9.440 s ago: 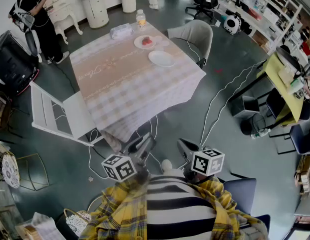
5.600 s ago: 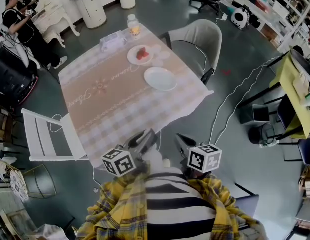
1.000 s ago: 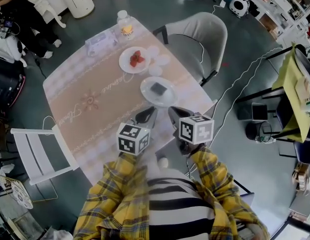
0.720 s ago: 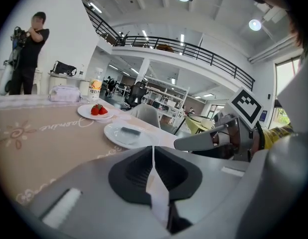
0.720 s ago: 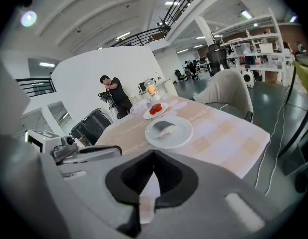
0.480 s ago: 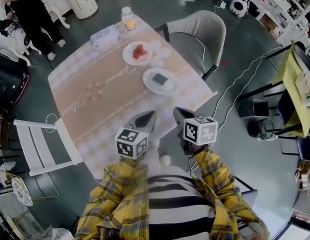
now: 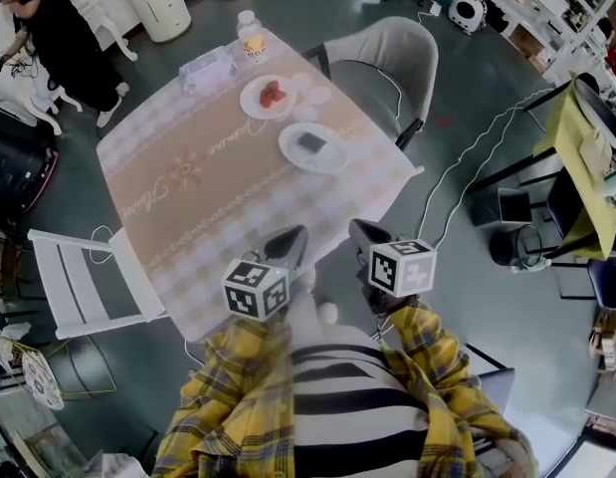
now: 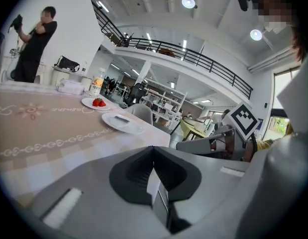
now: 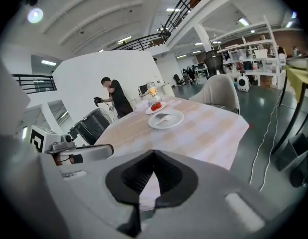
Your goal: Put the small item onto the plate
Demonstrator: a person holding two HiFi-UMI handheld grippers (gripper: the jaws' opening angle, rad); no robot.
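The small dark item (image 7: 310, 141) lies flat on the white plate (image 7: 332, 157) at the far right of the table; the right gripper view shows this plate (image 9: 174, 119) too. Both grippers hang over the table's near edge, well short of the plate. My left gripper (image 7: 296, 233) is shut with nothing between its jaws, and its pads meet in the left gripper view (image 8: 154, 149). Beside it, my right gripper (image 7: 355, 227) is also shut and empty (image 9: 154, 154). In the left gripper view the plate (image 8: 114, 125) with the item (image 8: 123, 118) lies ahead.
A second plate with strawberries (image 7: 269, 96), a tissue box (image 7: 208, 68) and a bottle (image 7: 250, 36) stand at the table's far end. A grey chair (image 7: 382, 63) is at the right, a white chair (image 7: 84, 277) at the left. A person (image 7: 59, 38) stands beyond.
Both grippers have drawn back from the plate toward the table's near edge. The plate was bare in the oldest frames and held the item a second ago, as now.
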